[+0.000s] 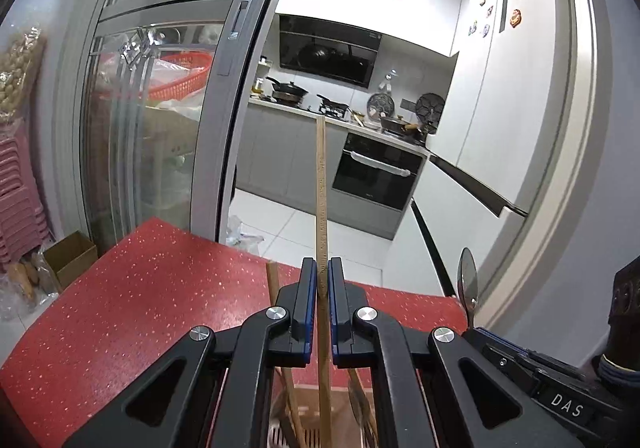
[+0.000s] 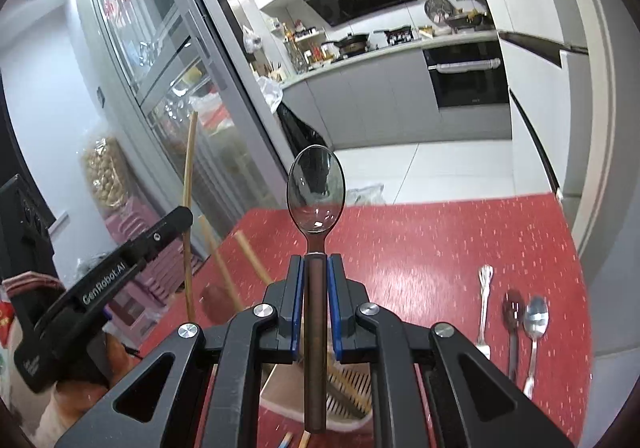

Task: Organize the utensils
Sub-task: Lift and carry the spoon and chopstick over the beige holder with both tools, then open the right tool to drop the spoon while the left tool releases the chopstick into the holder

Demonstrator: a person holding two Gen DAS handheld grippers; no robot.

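Nearest the lenses, a holder [image 2: 348, 388] with a slotted insert stood directly below both claws, with several wooden sticks [image 1: 290, 396] already leaning in it; its walls were mostly hidden by the claw frames, so how many pieces it held could not be told. The left claw [image 1: 322, 280] was closed on a single wooden chopstick [image 1: 321, 183], gripped low on its length and held upright, the lower end pointing down into the holder, most likely so it could slide straight in. The right claw [image 2: 316, 276] was clamped on the dark handle of a spoon [image 2: 316, 187], bowl up and handle end down over the same holder, apparently for the same reason. Just beside the holder, to the right on the red counter [image 2: 420, 240], a fork [image 2: 485, 304], a dark spoon [image 2: 513, 324] and a silver spoon [image 2: 535, 324] lay side by side, apart from each other and not yet sorted. Farther off, beyond the counter edge, a red basket [image 1: 180, 75] sat behind a glass door, and pans stood on the kitchen stove [image 1: 332, 107].
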